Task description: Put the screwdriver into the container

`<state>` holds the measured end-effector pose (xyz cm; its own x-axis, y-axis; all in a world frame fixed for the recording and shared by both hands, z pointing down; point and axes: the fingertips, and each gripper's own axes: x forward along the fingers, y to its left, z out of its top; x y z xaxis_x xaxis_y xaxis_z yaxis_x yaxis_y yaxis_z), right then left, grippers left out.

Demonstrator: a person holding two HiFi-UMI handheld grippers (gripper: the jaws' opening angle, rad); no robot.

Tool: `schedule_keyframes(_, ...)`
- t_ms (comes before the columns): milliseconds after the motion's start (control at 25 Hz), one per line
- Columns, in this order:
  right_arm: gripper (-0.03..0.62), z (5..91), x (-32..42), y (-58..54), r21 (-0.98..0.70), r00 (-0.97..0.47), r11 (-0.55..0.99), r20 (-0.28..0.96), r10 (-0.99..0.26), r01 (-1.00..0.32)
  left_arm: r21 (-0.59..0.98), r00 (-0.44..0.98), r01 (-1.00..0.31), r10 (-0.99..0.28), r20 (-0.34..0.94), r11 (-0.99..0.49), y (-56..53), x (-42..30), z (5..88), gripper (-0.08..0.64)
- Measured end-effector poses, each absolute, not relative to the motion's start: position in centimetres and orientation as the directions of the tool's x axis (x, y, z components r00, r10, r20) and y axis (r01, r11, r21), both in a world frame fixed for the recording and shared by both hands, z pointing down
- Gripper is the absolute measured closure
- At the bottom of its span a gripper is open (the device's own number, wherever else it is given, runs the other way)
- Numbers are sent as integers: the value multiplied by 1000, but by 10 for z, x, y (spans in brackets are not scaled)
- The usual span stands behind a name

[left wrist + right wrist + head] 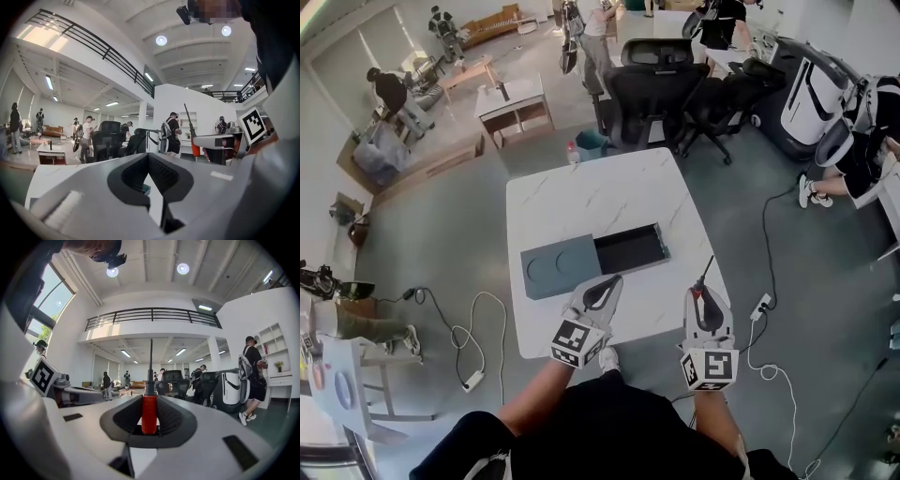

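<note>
Gripping screwdriver (149,411): right hand-held gripper (705,296) (handle between jaws).

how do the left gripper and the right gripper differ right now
The right gripper's jaws clamp the red-handled screwdriver, its shaft sticking out ahead; the left gripper's jaws are together with nothing between them. The left gripper sits just short of the container's near edge, while the right gripper is off by the table's right edge, apart from the container. Both point level, away from the person.
</note>
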<state>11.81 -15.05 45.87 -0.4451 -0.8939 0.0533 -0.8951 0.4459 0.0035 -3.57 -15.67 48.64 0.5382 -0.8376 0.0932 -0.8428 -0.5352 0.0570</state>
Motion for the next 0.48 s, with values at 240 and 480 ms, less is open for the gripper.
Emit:
schedule_keyframes(240, 497, 459, 94, -175, 7, -448, 449, 67, -892, -893, 75, 559, -829, -825, 89, -554, -178, -52, 488, 552)
schedule_keyframes(480, 497, 460, 78, -185, 31, -454, 457, 74, -888, -889, 87, 553, -833, -830, 75, -547, -187, -69, 487, 552)
